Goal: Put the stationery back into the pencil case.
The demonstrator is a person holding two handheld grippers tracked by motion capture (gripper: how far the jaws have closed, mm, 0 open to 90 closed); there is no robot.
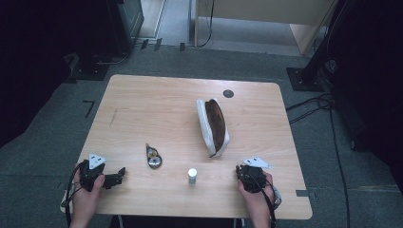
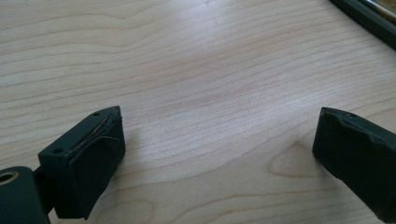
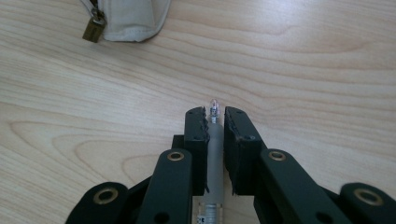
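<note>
The right gripper (image 3: 215, 120) is clamped on a frosted pen (image 3: 214, 154), whose clear tip pokes out just past the jaws, low over the desk (image 1: 142, 99) at its near edge. The left gripper (image 2: 217, 140) hovers with jaws spread wide and nothing between them. Nearer the person than the pouch (image 1: 214, 126) stand a small white cap (image 1: 192, 175) and, to its left, a metal clip (image 1: 153, 156). The pouch lies open mid-desk, beyond the right gripper.
</note>
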